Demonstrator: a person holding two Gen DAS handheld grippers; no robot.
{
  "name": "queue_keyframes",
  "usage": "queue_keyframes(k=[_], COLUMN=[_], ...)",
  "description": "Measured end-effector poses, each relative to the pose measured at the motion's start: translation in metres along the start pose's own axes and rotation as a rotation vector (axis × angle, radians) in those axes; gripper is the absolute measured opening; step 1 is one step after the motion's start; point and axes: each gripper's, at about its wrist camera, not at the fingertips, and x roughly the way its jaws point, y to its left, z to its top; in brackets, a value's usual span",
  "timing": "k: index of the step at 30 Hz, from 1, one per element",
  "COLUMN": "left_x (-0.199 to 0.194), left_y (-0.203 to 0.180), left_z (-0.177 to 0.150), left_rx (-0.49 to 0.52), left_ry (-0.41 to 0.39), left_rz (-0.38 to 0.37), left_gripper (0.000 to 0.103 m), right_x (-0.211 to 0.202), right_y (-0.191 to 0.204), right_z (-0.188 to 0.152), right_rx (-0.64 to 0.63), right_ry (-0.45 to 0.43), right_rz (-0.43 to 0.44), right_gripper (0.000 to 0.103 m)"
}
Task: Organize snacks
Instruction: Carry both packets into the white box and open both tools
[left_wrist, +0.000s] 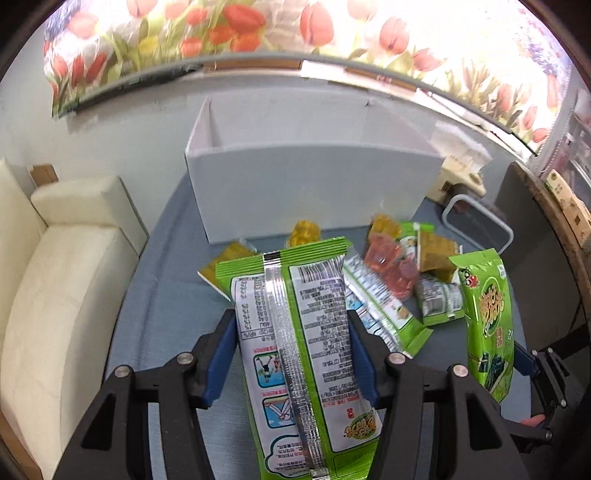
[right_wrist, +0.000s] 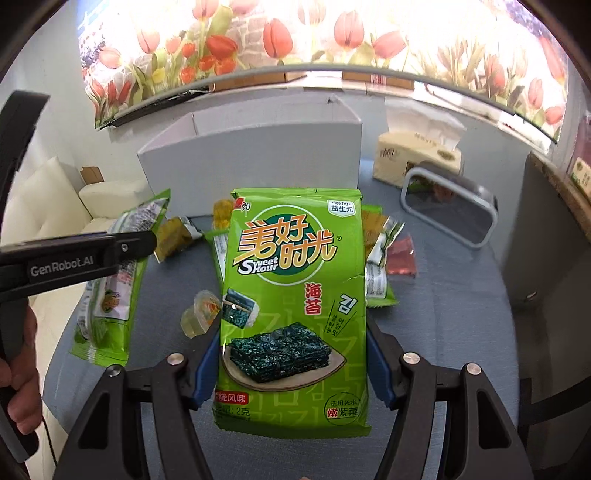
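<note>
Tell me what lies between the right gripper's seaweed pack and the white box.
In the right wrist view, between the held seaweed pack and the white box lie a yellow jelly cup and bare blue tabletop.

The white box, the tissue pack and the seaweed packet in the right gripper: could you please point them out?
white box (right_wrist: 255, 162), right wrist view, front wall.
tissue pack (right_wrist: 406, 157), right wrist view, front face.
seaweed packet (right_wrist: 291, 295), right wrist view, middle of printed front.

Loose snack packets (left_wrist: 391, 291) lie on the table (left_wrist: 166, 314) before the box (left_wrist: 314, 192).
</note>
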Motion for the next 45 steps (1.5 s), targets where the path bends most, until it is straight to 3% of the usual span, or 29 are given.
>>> queue_keyframes(k=[6,12,17,21,26,30,36,39,41,43,45], left_x=[-0.023,-0.039,-0.024,-0.010,0.017,0.052,0.103,0.113,0.117,0.117,0.114], left_y=[0.000,0.012,0.020,0.024,0.026,0.036,0.044,0.043,0.044,0.042,0.042], left_z=[0.036,0.098,0.150,0.186,0.222,0.234,0.233,0.234,0.236,0.237,0.234], left_rx=[0.019,0.018,-0.014,-0.012,0.000,-0.003,-0.016,0.000,-0.007,-0.001,0.005], left_ry=[-0.058,-0.128,-0.134,-0.160,-0.145,-0.105,-0.032,-0.024,-0.019,-0.023,-0.031], left_rz=[-0.016,0.013,-0.027,-0.025,-0.008,0.008,0.006,-0.004,0.000,-0.012,-0.004], left_gripper=[0.062,0.062,0.063,0.063,0.063,0.064,0.067,0.074,0.085,0.094,0.094], right_x=[-0.020,-0.024,-0.014,0.001,0.034,0.070,0.118,0.129,0.130,0.127,0.123], right_y=[0.006,0.009,0.004,0.003,-0.007,-0.012,-0.010,-0.005,-0.004,-0.004,-0.003], right_z=[0.030,0.090,0.136,0.179,0.227,0.249,0.254,0.255,0.255,0.254,0.255], right_rx=[-0.045,-0.079,-0.071,-0.092,-0.056,-0.037,-0.034,-0.064,-0.075,-0.072,-0.068], right_ry=[-0.060,-0.127,-0.152,-0.157,-0.126,-0.069,0.007,0.003,-0.011,-0.022,-0.032], right_rz=[-0.015,-0.033,-0.013,-0.045,0.003,0.009,-0.008,-0.041,-0.058,-0.043,-0.052], right_gripper=[0.071,0.071,0.071,0.071,0.071,0.071,0.073,0.081,0.089,0.089,0.089])
